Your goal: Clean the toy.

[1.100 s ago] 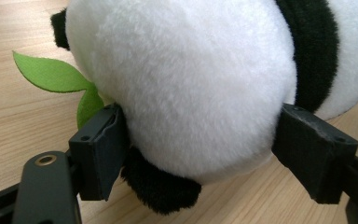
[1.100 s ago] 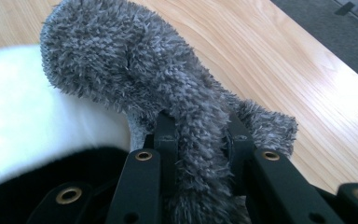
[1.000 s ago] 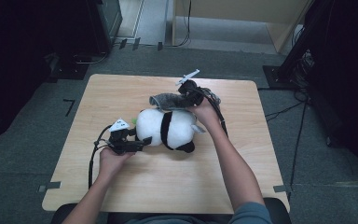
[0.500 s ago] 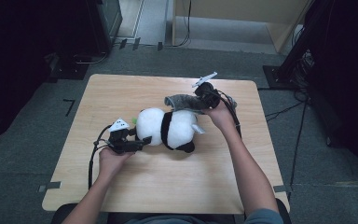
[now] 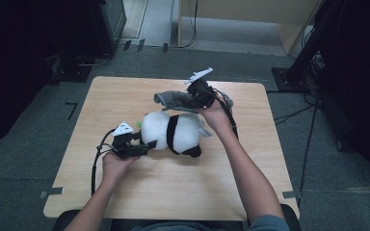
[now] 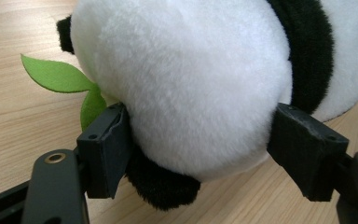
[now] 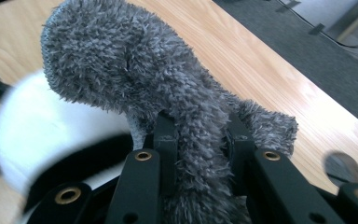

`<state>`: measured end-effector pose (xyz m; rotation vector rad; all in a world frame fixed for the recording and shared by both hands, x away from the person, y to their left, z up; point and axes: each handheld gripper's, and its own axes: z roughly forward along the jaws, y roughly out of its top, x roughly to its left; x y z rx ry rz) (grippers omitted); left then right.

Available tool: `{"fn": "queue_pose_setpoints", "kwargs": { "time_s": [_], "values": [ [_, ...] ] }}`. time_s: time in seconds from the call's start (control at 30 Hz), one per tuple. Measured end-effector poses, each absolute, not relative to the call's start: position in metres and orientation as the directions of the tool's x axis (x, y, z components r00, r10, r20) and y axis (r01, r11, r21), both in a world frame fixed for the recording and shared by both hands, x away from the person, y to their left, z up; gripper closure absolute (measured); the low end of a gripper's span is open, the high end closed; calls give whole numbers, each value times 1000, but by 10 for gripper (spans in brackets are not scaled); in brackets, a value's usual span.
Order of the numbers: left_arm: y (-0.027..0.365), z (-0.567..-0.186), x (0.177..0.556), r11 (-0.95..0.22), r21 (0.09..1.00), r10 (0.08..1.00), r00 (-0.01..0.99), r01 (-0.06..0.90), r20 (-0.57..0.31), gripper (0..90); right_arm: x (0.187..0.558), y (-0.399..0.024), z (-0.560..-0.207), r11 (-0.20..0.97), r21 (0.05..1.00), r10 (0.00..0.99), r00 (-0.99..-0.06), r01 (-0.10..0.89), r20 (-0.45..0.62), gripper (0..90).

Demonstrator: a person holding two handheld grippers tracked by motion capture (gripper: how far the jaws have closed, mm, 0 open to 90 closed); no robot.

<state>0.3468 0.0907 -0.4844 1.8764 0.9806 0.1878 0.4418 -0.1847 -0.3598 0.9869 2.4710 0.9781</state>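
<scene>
Two soft things sit between my hands: a plump black-and-white plush panda [image 5: 173, 133] lying near the middle of the light wooden table [image 5: 125, 94], and a shaggy grey fuzzy cloth piece [image 5: 176, 99] held just behind it toward the far edge.

My left gripper [image 5: 139, 144] reaches in from the panda's left end, my left hand [image 5: 115, 161] low on the table with the forearm running back to the near edge. In the left gripper view the jaws stand wide and press into the white rounded end of the panda [image 6: 186, 88] from both sides, so I am holding the toy by that end. A black furry paw [image 6: 161, 184] hangs below between the jaws, a broad black band [image 6: 307, 51] crosses the body farther along, and a green felt leaf [image 6: 56, 77] sticks out beside the left jaw, lying over the wood. The panda rests on the table surface.

My right hand [image 5: 217, 113] is raised beyond the panda, forearm stretched diagonally from the near right, with the right gripper [image 5: 192, 98] pointing left. In the right gripper view the jaws are drawn narrow, pinching a twisted neck of the grey cloth [image 7: 191, 135]; its bushy free end [image 7: 102, 56] stands up above them, and another flap [image 7: 265, 126] spills to the right. The cloth looks lifted clear of the tabletop, with the blurred white panda [image 7: 51, 126] beneath and to the left.
</scene>
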Motion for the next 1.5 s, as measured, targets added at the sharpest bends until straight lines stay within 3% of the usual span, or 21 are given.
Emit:
{"fn": "queue_pose_setpoints", "kwargs": {
  "time_s": [0.27, 0.5, 1.5],
  "values": [
    [90, -482, 345, -207, 816, 704, 662, 540, -259, 285, 437, -132, -364, 556, 694, 641, -768, 458, -7, 728],
    [91, -483, 345, -206, 813, 705, 659, 544, -262, 285, 434, -118, -379, 578, 665, 621, -783, 473, 17, 728],
    [94, -481, 344, -170, 814, 692, 656, 555, -303, 297, 387, -229, -376, 475, 704, 714, -699, 527, 41, 725]
  ]
}}
